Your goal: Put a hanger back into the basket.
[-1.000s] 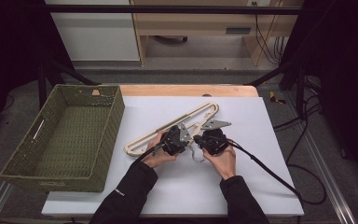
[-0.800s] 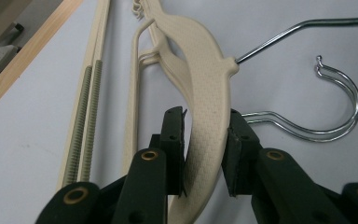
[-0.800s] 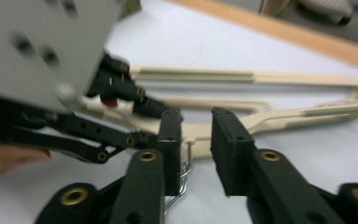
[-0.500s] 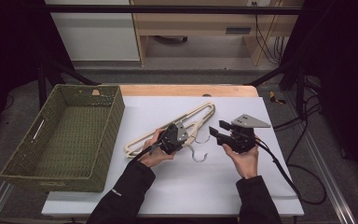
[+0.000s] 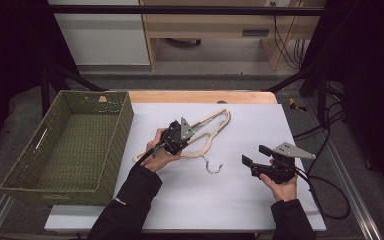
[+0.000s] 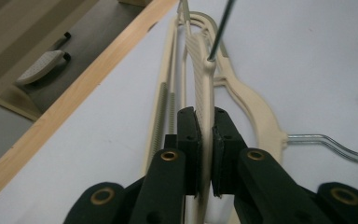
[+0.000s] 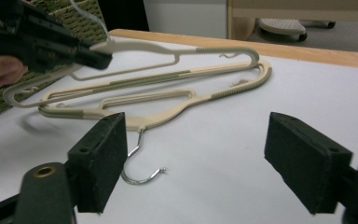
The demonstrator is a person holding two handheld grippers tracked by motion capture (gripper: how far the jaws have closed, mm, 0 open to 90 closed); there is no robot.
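Two beige plastic hangers with metal hooks sit mid-table. My left gripper [image 5: 189,136] [image 6: 204,121] is shut on the neck of the upper hanger [image 5: 216,119] [image 6: 204,88] [image 7: 168,49], having just tightened its jaws, and holds it tilted a little above the table. The lower hanger [image 5: 200,151] [image 6: 256,102] [image 7: 168,109] lies flat, its hook [image 5: 212,167] [image 7: 137,168] pointing toward me. My right gripper [image 5: 255,156] [image 7: 205,158] hovers at the right of the table, apart from both hangers. Its jaws have just been opening and stand open with nothing between them.
A green woven basket [image 5: 122,135] stands at the table's left side, with nothing visible inside. A wooden strip [image 5: 200,96] runs along the white table's far edge. Cables trail off the right side [image 5: 325,200].
My right gripper has left the hangers, moved to the right and opened. My left gripper has stayed on the upper hanger and raised it slightly.
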